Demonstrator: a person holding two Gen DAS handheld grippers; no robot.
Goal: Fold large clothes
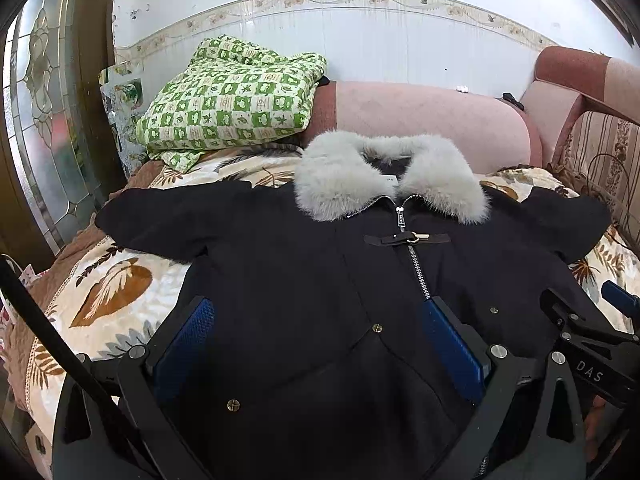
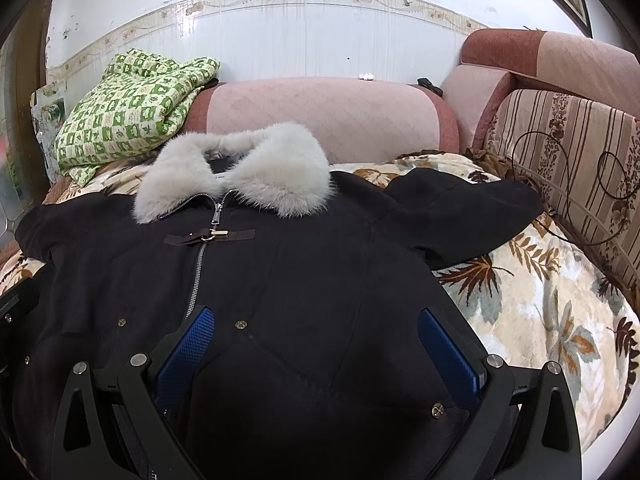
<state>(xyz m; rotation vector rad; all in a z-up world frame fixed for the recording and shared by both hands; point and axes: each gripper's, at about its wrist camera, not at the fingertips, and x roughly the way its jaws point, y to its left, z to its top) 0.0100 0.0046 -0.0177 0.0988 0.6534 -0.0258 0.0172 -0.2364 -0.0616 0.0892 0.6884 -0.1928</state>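
Note:
A black coat [image 1: 280, 264] with a grey fur collar [image 1: 384, 176] lies flat, front up and zipped, on a leaf-patterned bed cover [image 1: 108, 292]. Both sleeves are spread out to the sides. It also shows in the right wrist view [image 2: 320, 264], with its collar [image 2: 240, 168] toward the sofa back. My left gripper [image 1: 316, 312] is open over the coat's lower left front, blue pads wide apart. My right gripper [image 2: 316, 320] is open over the lower right front. Neither holds cloth. The right gripper's body [image 1: 592, 340] shows at the left wrist view's right edge.
A folded green checked quilt [image 1: 232, 100] lies at the back left against a pink sofa back [image 1: 420, 120]. A striped cushion [image 2: 572, 160] with a dark cable stands on the right. A glass door [image 1: 44, 120] is on the left.

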